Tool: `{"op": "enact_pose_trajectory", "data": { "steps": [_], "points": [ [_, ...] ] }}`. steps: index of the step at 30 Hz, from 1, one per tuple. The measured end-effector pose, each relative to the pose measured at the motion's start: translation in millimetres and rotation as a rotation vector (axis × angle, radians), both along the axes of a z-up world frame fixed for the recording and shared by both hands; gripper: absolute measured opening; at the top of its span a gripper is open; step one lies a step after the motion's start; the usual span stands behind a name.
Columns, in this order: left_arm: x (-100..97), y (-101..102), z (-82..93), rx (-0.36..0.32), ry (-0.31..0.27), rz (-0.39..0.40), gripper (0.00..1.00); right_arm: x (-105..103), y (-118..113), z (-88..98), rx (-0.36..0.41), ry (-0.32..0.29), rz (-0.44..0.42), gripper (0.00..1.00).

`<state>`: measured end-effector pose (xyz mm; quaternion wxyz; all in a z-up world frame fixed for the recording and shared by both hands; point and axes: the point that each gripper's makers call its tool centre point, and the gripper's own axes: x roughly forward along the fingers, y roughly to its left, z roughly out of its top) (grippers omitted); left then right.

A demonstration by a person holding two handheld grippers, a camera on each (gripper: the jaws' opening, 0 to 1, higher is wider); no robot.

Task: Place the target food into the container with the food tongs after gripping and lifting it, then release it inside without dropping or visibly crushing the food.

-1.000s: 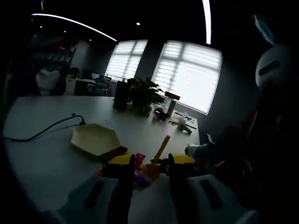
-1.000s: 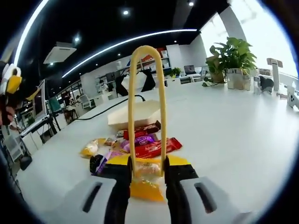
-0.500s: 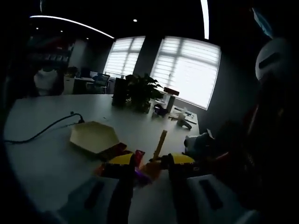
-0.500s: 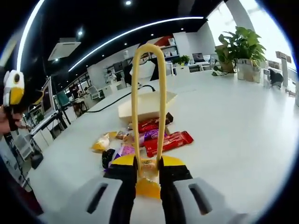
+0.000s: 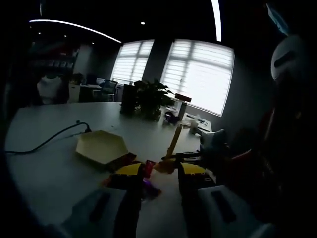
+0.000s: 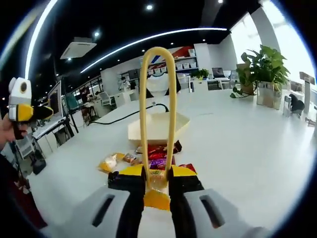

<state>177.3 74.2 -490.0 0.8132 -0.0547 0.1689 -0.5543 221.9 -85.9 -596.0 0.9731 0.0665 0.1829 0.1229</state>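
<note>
In the right gripper view a pale yellow hexagonal container (image 6: 157, 128) sits at the centre of the frame on a white table (image 6: 237, 148); nothing can be seen inside it. In the left gripper view the same container (image 5: 101, 147) lies left of centre. Wrapped snacks (image 6: 157, 157) lie scattered just below it in the frame, with a yellow packet (image 6: 108, 162) to their left. Beyond are an office with ceiling light strips, a potted plant (image 6: 262, 67) at the upper right, and a black cable (image 6: 130, 114) behind the container. The right gripper (image 6: 157, 184) is clamped on yellow food tongs (image 6: 157, 104), whose arms are squeezed close onto an orange-yellow food piece (image 6: 157, 198) at the lower centre, lifted off the table. The left gripper (image 5: 157, 177) has its jaws apart, holding nothing.
</note>
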Motion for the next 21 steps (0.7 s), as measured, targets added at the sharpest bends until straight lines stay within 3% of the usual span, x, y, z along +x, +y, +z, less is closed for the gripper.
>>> {"op": "enact_pose_trajectory", "data": {
  "steps": [13,21],
  "points": [
    [-2.2,18.2,-8.3,0.069,-0.056,0.052,0.32,35.0,-2.7,53.1,-0.053,-0.101,0.078,0.14],
    [-5.2,28.0,-15.6,0.109,-0.066,0.085,0.33,69.2,0.3,79.7,-0.056,-0.145,0.114,0.14]
  ]
}}
